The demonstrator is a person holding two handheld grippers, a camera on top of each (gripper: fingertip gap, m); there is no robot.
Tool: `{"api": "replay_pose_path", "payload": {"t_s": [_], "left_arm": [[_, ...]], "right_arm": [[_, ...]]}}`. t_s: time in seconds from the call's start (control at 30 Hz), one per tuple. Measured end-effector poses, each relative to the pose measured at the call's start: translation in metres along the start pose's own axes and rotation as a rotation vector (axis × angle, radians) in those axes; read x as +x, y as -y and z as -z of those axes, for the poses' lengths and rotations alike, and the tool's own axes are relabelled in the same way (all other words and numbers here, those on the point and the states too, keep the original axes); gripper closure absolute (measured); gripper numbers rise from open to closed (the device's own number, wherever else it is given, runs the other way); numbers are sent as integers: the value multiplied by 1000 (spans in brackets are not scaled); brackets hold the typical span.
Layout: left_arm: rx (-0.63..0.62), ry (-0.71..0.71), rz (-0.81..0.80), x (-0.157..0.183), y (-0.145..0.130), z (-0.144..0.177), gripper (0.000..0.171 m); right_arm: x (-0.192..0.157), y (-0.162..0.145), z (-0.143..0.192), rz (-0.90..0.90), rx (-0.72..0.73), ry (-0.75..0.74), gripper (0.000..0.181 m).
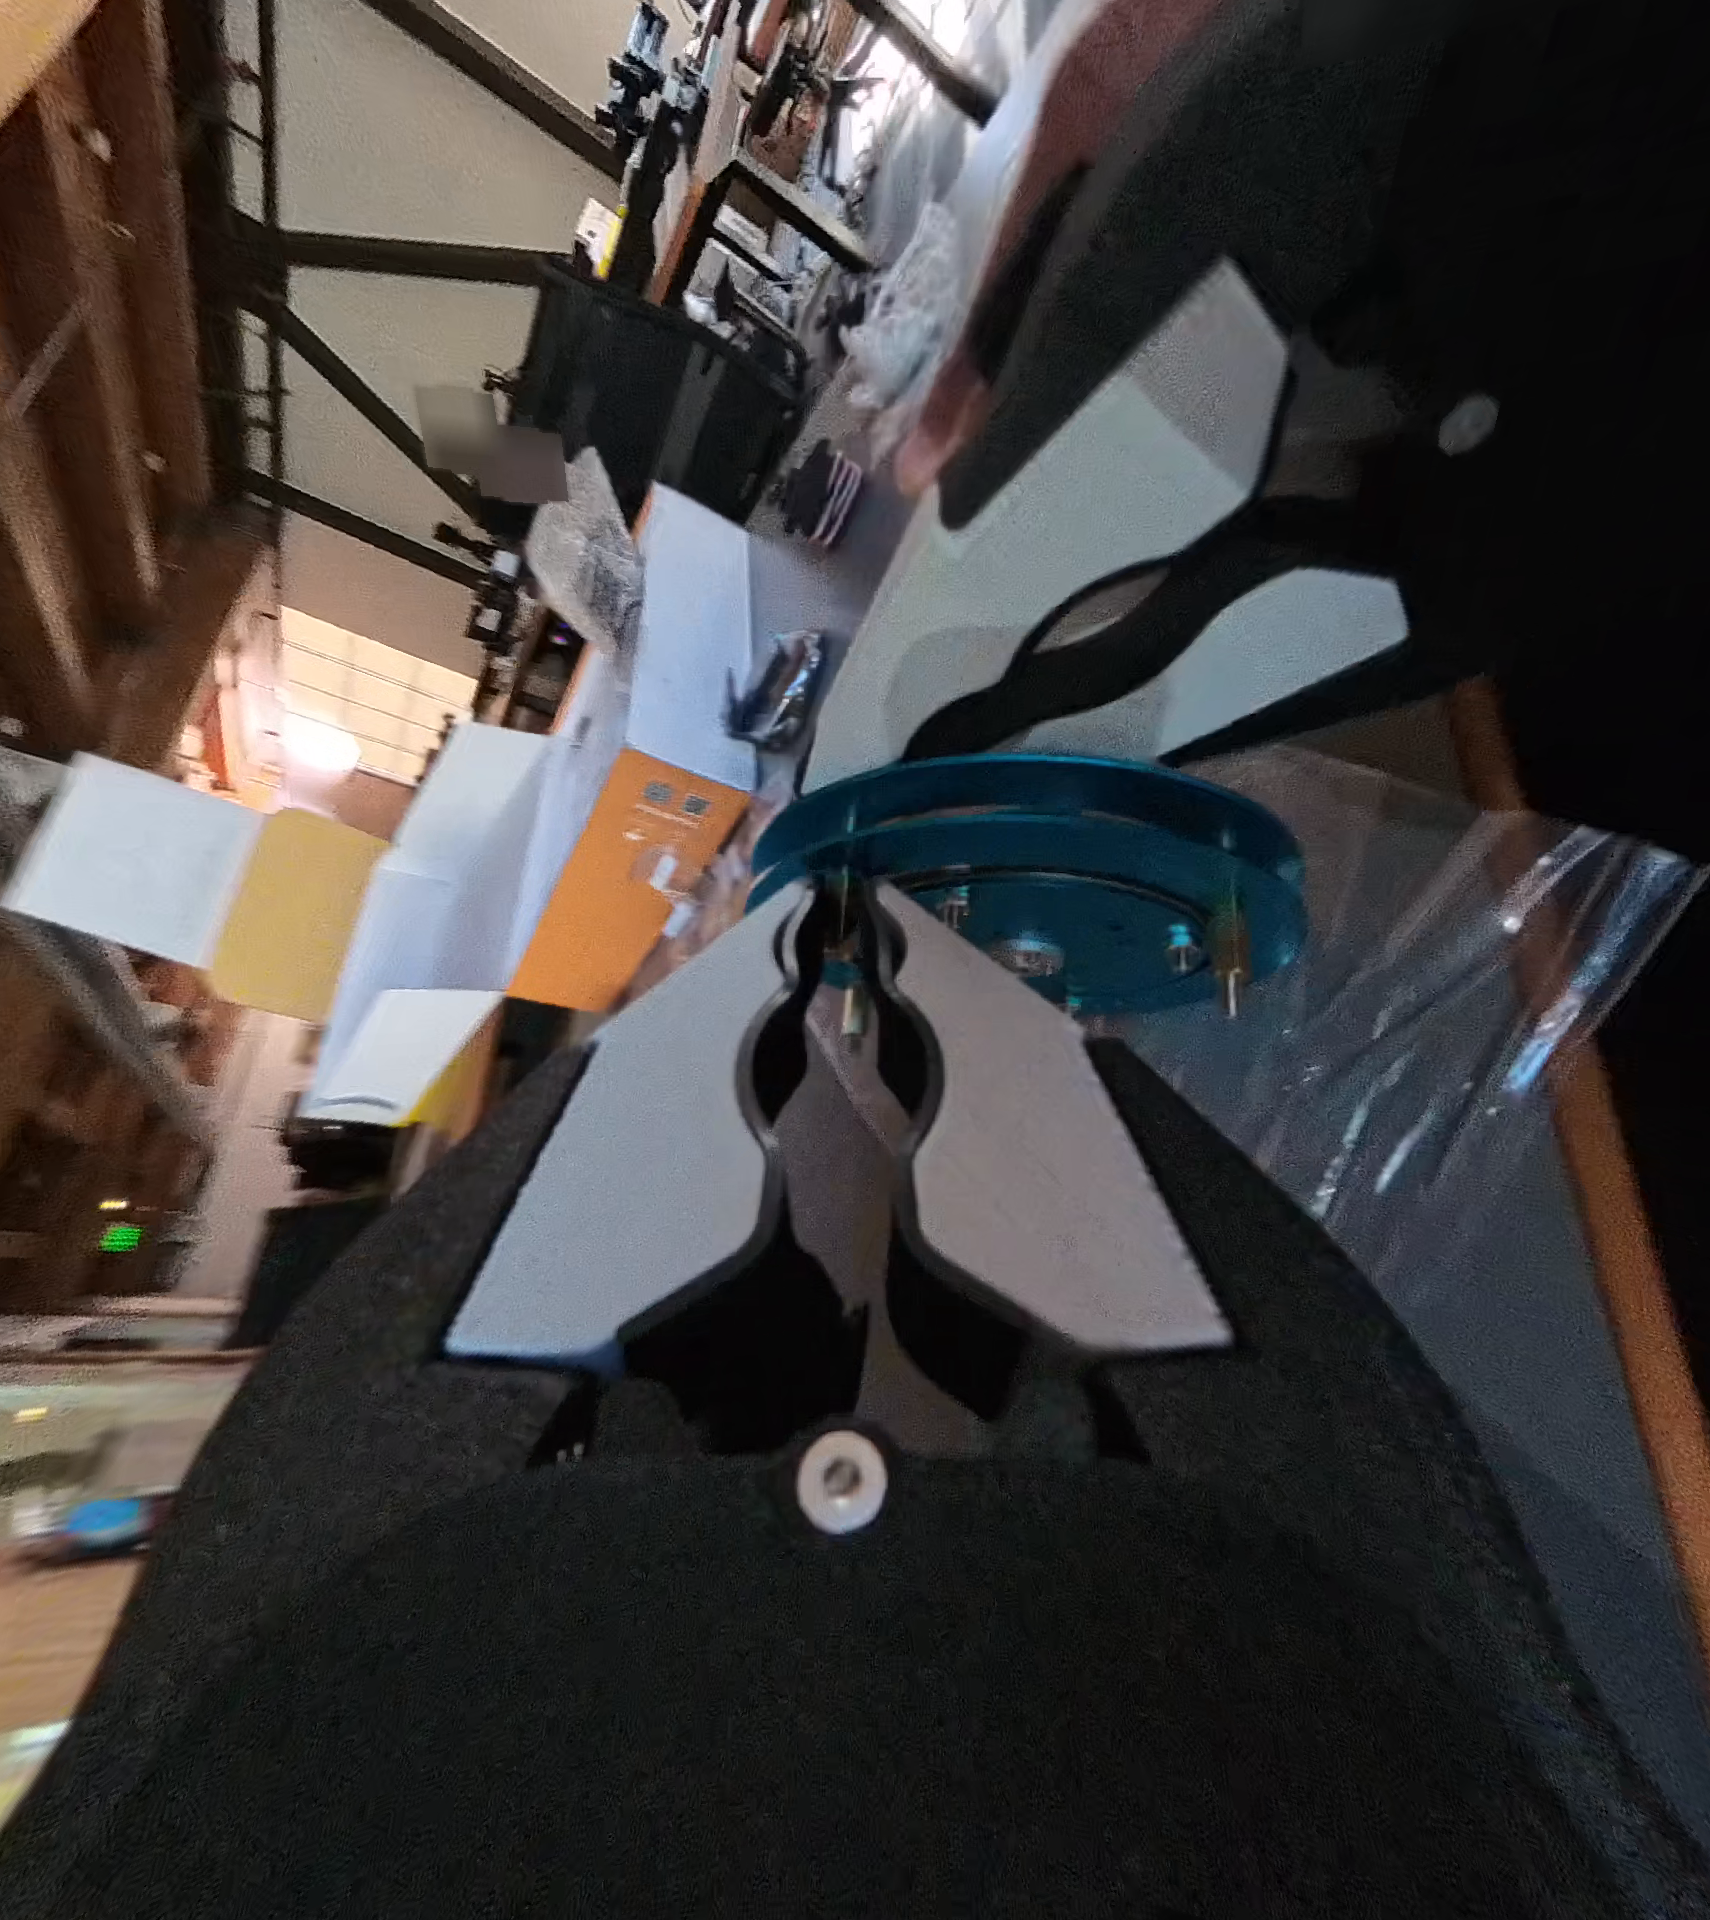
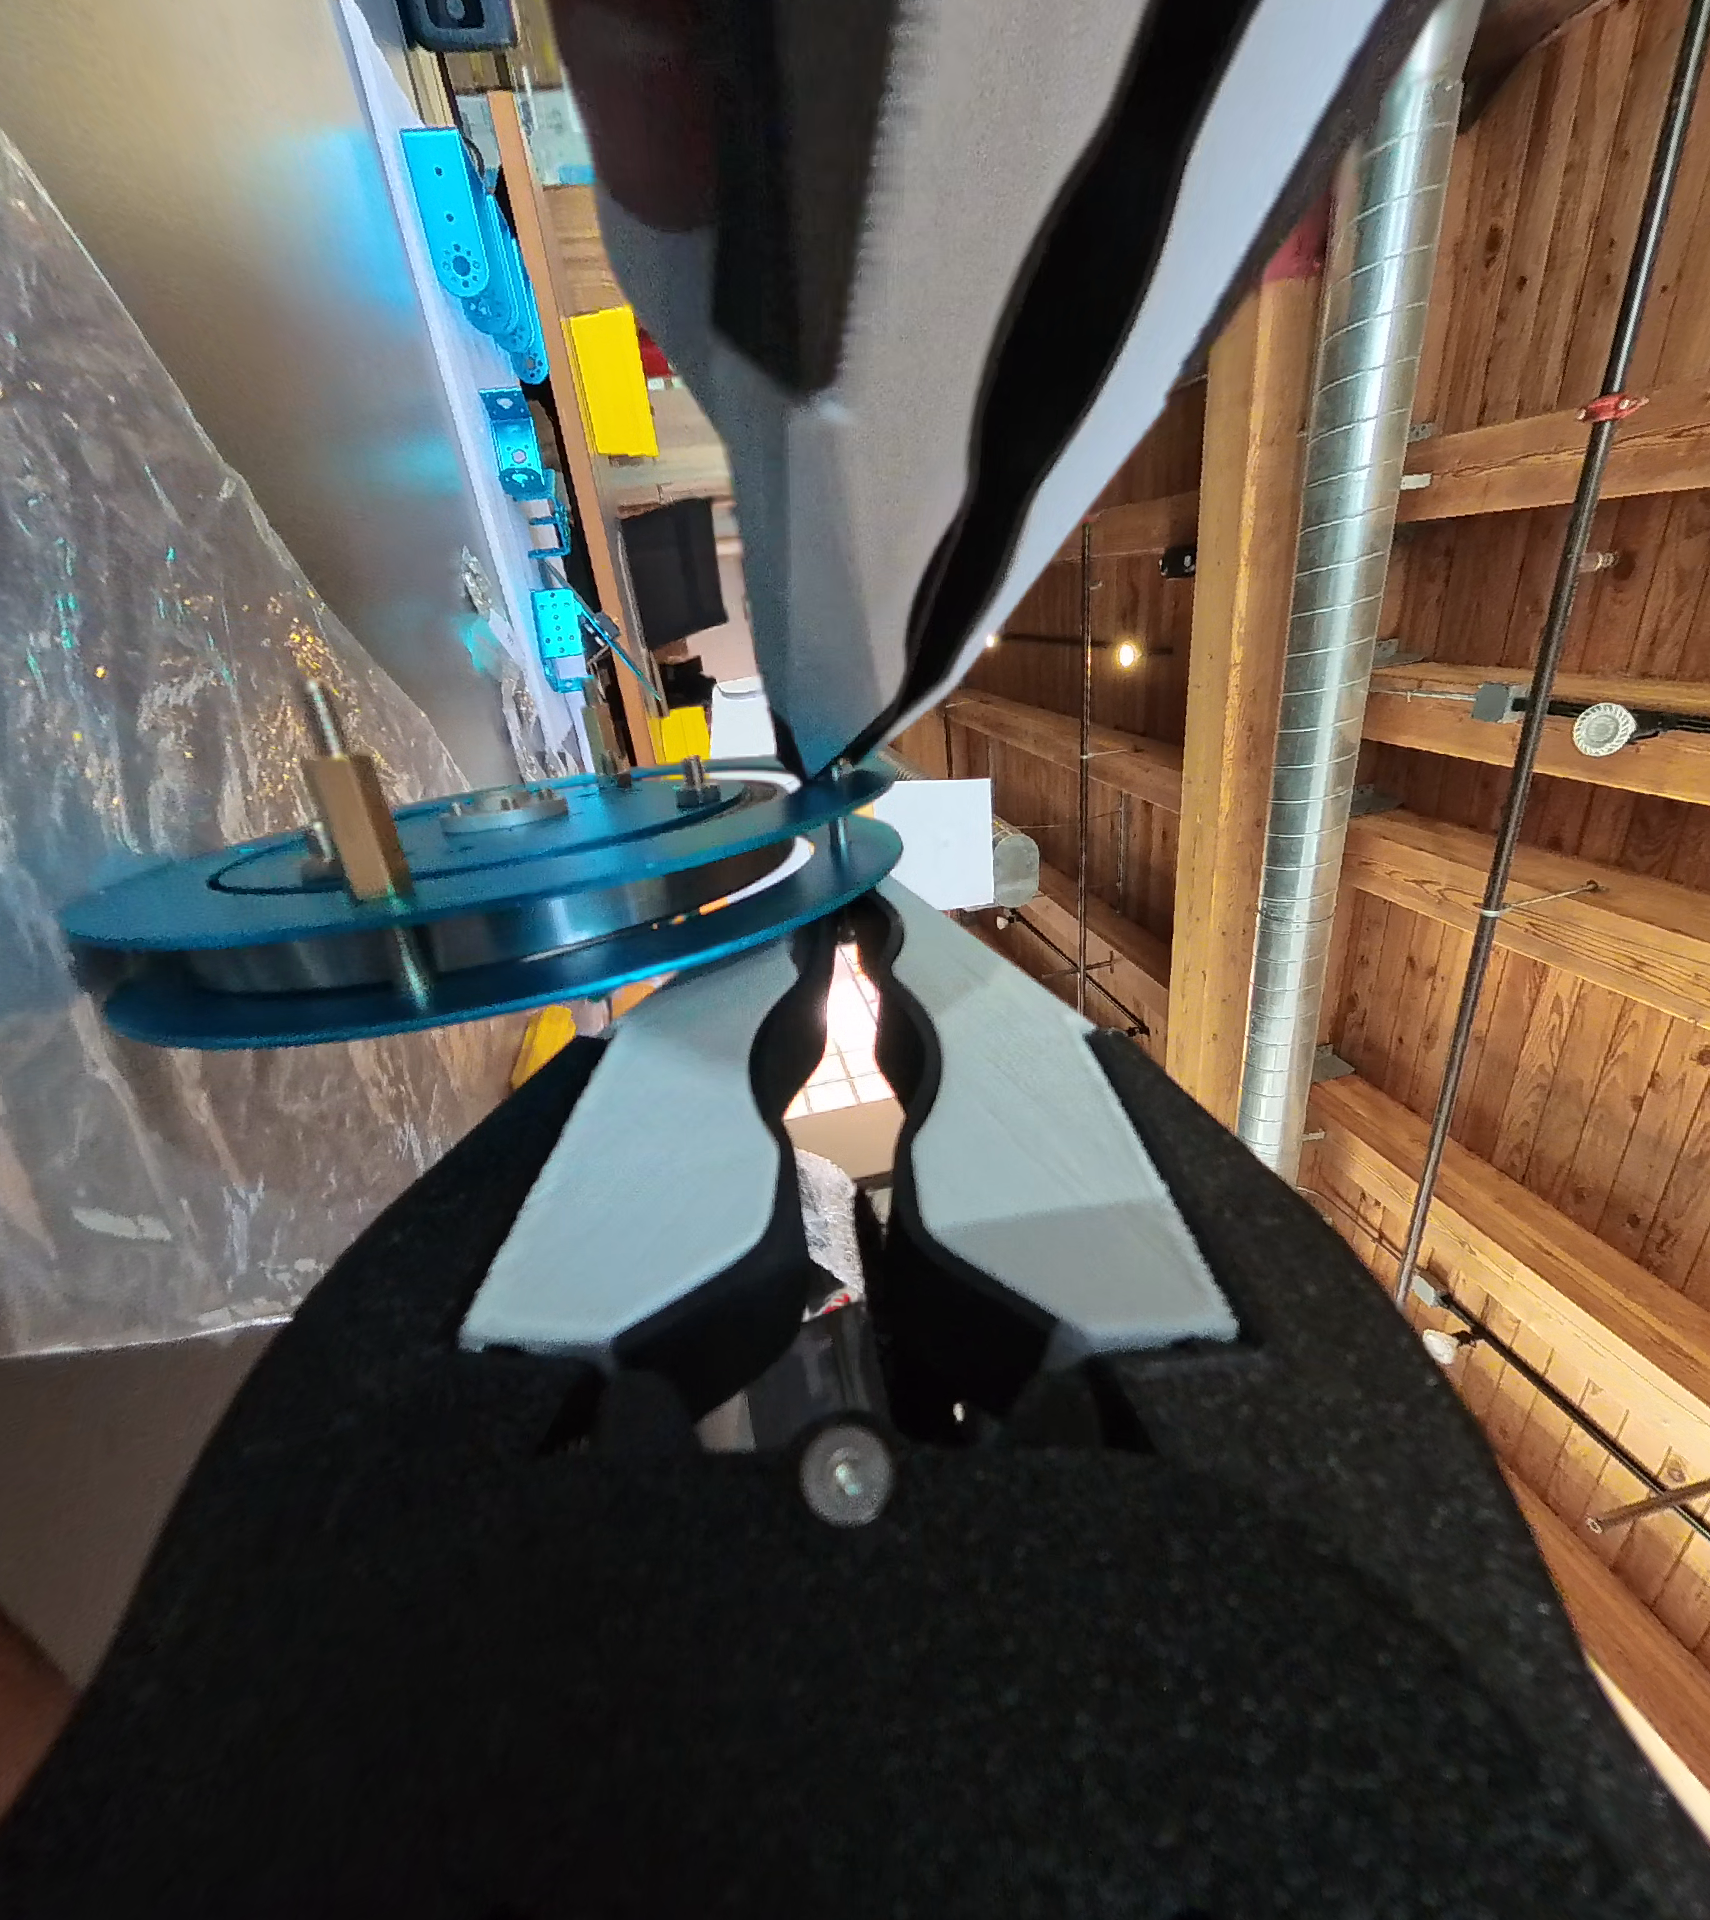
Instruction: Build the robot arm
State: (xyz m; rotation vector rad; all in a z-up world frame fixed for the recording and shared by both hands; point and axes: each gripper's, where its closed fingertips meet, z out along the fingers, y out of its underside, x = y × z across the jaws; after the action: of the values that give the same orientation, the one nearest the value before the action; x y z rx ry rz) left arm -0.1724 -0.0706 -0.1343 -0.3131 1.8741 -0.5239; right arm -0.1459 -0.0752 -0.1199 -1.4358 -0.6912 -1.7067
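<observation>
Between the two grippers, held up off the table, hangs a round blue metal assembly [image 1: 1027,831]: two thin anodised discs stacked with a gap, joined by brass standoffs [image 2: 357,831] and small screws, with a silvery hub at the middle of a recessed ring. The left gripper [image 1: 835,914] has its pale grey, wavy-edged fingers [image 1: 685,1122] drawn together on the rim of the discs, the black rubbery inner faces pinching the edge beside a brass post. The right gripper [image 2: 846,925] is closed likewise on the rim, seen in its own view gripping from below while the left gripper's fingers come down on the same edge from above. In the left wrist view the right gripper reaches in from the upper right, its tips meeting the far edge of the discs. Both gripper bodies are clad in coarse black foam.

Just behind the assembly lies a crinkled clear plastic bag [image 1: 1433,1018] on a grey table with a wooden edge [image 1: 1620,1247]. Farther along the table stand white and orange boxes [image 1: 612,883], and blue perforated metal brackets [image 2: 477,270] lie on white sheeting. Overhead run wooden planks and beams [image 2: 1609,831] and a ribbed silver duct [image 2: 1339,582].
</observation>
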Motion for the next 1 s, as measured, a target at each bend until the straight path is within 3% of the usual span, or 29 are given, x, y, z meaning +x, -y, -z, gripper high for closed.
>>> {"api": "replay_pose_path", "payload": {"t_s": [0.07,0.27,0.33,0.37,0.4,0.47,0.57,0.7,0.77,0.87,1.0], "left_arm": [[33,-181,303,1,4,2,167],[145,-924,1372,-2,9,10,166],[220,-1024,1529,-7,7,8,167],[258,-1038,1530,-8,7,8,166],[296,-1025,1487,-9,7,9,165],[360,-856,1276,-14,5,9,150],[406,-436,702,-13,-7,11,147],[373,-5,52,3,0,10,147],[369,122,-197,15,4,11,147],[371,267,-365,13,9,13,147],[349,356,-520,4,6,15,147]], "right_arm": [[0,0,1,-8,8,2,180],[0,6,4,-23,42,7,180],[-1,6,2,-27,35,6,180],[-1,6,2,-21,33,5,180],[-1,5,2,-23,32,8,180],[-1,2,1,-39,24,13,180],[-1,-3,2,-65,11,20,180],[-1,-7,3,-105,-12,19,180],[-1,-6,4,-105,-10,8,180],[-1,-2,6,-97,2,10,180],[-1,7,5,-71,19,9,180]]}}
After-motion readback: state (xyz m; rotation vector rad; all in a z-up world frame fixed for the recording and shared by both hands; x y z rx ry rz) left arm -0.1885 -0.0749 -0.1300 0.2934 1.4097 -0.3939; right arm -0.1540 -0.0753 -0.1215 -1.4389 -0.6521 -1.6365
